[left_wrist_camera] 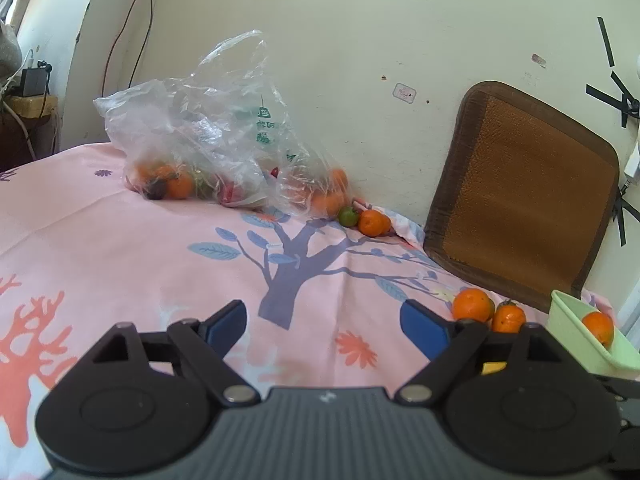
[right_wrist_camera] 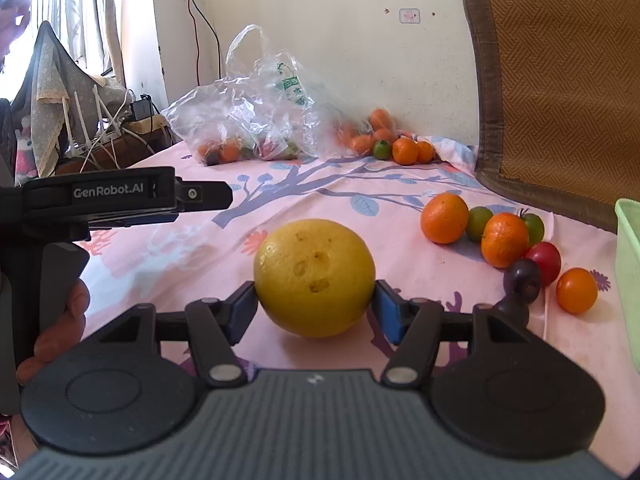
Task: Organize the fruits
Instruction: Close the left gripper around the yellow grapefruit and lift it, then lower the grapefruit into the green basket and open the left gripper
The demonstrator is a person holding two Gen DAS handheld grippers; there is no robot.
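My right gripper (right_wrist_camera: 316, 304) is shut on a large yellow citrus fruit (right_wrist_camera: 315, 276), its blue pads against both sides, just above the pink sheet. My left gripper (left_wrist_camera: 323, 320) is open and empty over the sheet; it also shows from the side in the right wrist view (right_wrist_camera: 204, 196). A green tray (left_wrist_camera: 576, 332) at the right holds one orange (left_wrist_camera: 597, 327); its edge shows in the right wrist view (right_wrist_camera: 629, 276). Loose oranges (right_wrist_camera: 444, 218), green fruits and a red tomato (right_wrist_camera: 544, 261) lie right of the yellow fruit. A clear plastic bag (left_wrist_camera: 208, 140) with more fruit lies by the wall.
A brown woven cushion (left_wrist_camera: 524, 196) leans against the wall at the right. More oranges and a green fruit (left_wrist_camera: 347, 216) lie at the wall beside the bag. A side stand with chargers and cables (right_wrist_camera: 120, 124) is at the far left.
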